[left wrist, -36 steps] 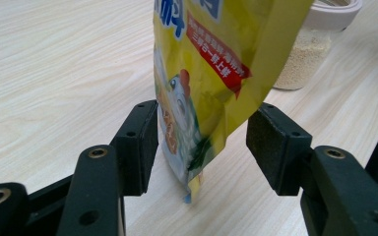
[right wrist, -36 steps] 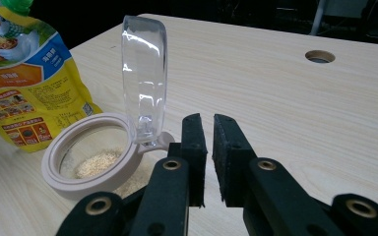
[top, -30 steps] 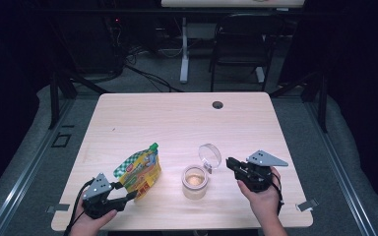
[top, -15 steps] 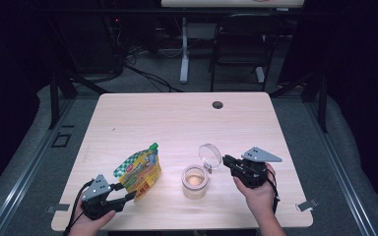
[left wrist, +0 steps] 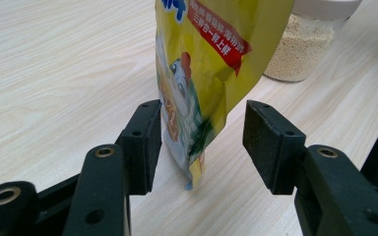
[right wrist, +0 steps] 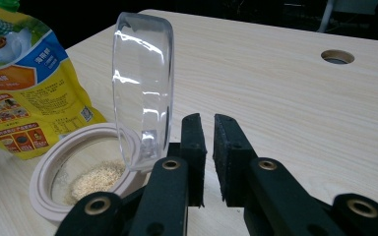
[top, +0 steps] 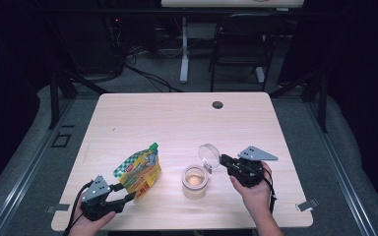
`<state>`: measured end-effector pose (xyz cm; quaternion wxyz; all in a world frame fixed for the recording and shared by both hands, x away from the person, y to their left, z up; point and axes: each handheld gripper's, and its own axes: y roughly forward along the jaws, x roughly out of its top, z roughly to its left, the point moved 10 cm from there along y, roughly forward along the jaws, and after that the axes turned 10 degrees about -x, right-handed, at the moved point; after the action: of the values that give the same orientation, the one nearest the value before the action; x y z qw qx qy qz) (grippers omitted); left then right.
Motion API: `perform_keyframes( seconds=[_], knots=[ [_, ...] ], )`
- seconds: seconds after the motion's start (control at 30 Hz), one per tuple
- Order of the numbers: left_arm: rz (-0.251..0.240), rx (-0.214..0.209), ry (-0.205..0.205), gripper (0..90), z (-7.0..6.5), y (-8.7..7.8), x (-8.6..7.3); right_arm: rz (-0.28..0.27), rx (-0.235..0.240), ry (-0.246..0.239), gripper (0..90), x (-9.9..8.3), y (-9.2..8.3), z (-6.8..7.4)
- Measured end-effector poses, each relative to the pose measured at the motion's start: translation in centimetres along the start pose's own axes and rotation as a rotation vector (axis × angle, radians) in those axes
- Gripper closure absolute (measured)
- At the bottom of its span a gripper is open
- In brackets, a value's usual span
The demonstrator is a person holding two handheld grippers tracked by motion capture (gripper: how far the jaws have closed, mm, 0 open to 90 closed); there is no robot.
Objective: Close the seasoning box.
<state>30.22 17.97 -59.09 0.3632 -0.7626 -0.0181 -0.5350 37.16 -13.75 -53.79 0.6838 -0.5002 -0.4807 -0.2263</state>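
A person's two hands worked at a pale wooden surface [top: 177, 118], where a small clear glass jar with a beige collar [top: 195, 182], part-filled with pale granules, stood open near the front edge. Its clear round hinged lid [top: 209, 155] stood upright on the jar's rim, on the side toward the right tongs [top: 225, 163]. Those tongs sat just beside the lid, their black jaws nearly together with only a thin gap and nothing between them. To the jar's other side, just beside it, stood a yellow printed plastic pouch with a green cap [top: 139, 172], leaning slightly. The left tongs [top: 130, 195] had just been opening a little; their jaws stood wide on either side of the pouch's bottom corner, one pad close against the film, the other clear of it, not clamped on it.
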Motion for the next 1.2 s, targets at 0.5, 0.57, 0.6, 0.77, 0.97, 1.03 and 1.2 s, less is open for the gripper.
perform_keyframes(
  seconds=[0.5,0.57,0.6,0.77,0.97,1.03,1.2],
  knots=[
    [-0.010,-0.004,-0.011,49.3,0.0,0.0,0.0,-0.003,0.005,-0.007,82.6,0.1,0.1,0.5],
    [-0.008,-0.003,-0.011,49.3,0.0,0.0,-0.1,-0.003,0.004,-0.009,82.6,0.1,0.1,0.6],
    [-0.009,-0.003,-0.011,49.3,0.0,0.0,-0.1,-0.003,0.005,-0.011,82.5,0.1,0.1,0.7],
    [-0.006,-0.004,-0.007,49.3,0.0,0.0,-0.1,-0.005,0.007,-0.014,82.5,0.1,0.1,0.9],
    [-0.004,-0.005,-0.003,49.3,0.0,0.1,-0.1,-0.003,0.019,-0.030,82.1,0.0,0.1,1.6],
    [-0.004,-0.004,-0.002,49.3,0.0,0.0,0.0,-0.002,0.026,-0.045,82.1,-0.1,0.0,1.9],
    [0.002,-0.002,0.005,49.2,0.0,0.0,-0.1,0.009,0.050,-0.070,81.8,-0.5,0.0,3.1]
  ],
)
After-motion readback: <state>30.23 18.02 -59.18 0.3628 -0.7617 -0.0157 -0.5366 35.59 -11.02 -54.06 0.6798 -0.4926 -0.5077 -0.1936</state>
